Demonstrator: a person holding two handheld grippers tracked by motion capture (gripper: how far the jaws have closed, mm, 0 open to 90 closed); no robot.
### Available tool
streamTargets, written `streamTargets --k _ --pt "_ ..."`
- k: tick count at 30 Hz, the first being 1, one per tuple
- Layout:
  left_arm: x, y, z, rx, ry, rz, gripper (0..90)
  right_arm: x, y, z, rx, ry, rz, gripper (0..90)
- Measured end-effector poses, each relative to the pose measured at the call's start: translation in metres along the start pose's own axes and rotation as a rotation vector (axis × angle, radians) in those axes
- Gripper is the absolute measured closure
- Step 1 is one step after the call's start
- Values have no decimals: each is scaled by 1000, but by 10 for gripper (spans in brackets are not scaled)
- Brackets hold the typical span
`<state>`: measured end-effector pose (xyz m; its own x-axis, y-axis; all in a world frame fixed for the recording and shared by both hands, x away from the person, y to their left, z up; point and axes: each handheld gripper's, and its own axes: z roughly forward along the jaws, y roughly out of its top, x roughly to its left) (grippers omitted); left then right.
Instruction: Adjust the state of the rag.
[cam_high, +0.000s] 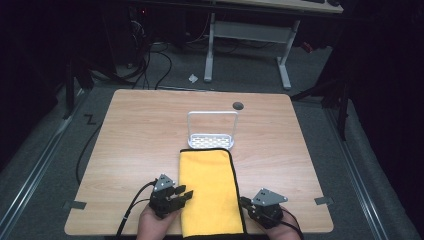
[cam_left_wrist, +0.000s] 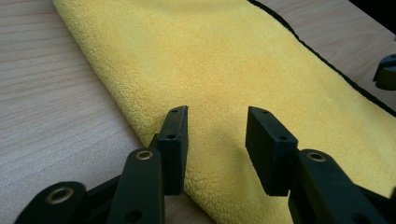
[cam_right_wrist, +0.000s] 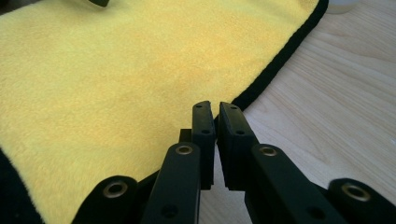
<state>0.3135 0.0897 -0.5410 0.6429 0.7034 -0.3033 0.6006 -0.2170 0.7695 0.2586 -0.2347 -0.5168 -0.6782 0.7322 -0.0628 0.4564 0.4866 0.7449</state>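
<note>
The left gripper has its 2 jaws spread wide with nothing between them, poised over the left long edge of a folded yellow towel near that towel's near end; in the left gripper view the fleece runs under and past both jaw tips. Whether the tips touch the cloth cannot be told. The right gripper has its jaws drawn to a thin slit, almost together, with nothing held, sitting just over the towel's black-piped right edge where the cloth meets bare wood.

In the high view the left gripper and the right gripper flank the towel at the desk's near edge, each held in a hand that comes in from the bottom.

The towel lies flat in the middle of the desk's near half, a long rectangle whose long axis runs from the near edge toward the far edge. Its near end hangs at or over the near edge; its far end points at a small white wire rack, touching or just short of the rack's perforated base.

A dark round grommet sits near the far edge, right of centre.
</note>
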Motion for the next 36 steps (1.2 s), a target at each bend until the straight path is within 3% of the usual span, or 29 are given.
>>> streamTargets --k 7,14,19,20,23,26,27,31,33,34,36 --pt "0 0 0 1 0 -6 604 -5 -1 5 -2 -9 25 777" --pt "-2 2 -1 2 20 21 631 -8 10 15 -33 -56 60 738" --pt "5 19 -1 -24 55 33 695 -19 27 29 -37 -59 72 757" --pt "10 34 5 -36 85 48 724 -26 38 41 -27 -61 53 768" --pt "17 47 23 29 138 94 759 -35 55 62 3 -64 65 781" --pt "21 47 33 84 147 114 761 -40 64 81 47 -76 70 785" --pt "21 44 33 75 147 118 761 -40 63 85 67 -70 71 784" --pt "16 34 27 51 109 117 756 -34 54 79 65 -63 45 772" --pt "14 31 25 52 89 113 709 -31 50 74 62 -55 44 768" --pt "8 28 22 65 69 110 698 -24 40 64 50 -38 35 760" --pt "6 29 20 72 72 121 655 -20 34 59 40 -36 31 731"
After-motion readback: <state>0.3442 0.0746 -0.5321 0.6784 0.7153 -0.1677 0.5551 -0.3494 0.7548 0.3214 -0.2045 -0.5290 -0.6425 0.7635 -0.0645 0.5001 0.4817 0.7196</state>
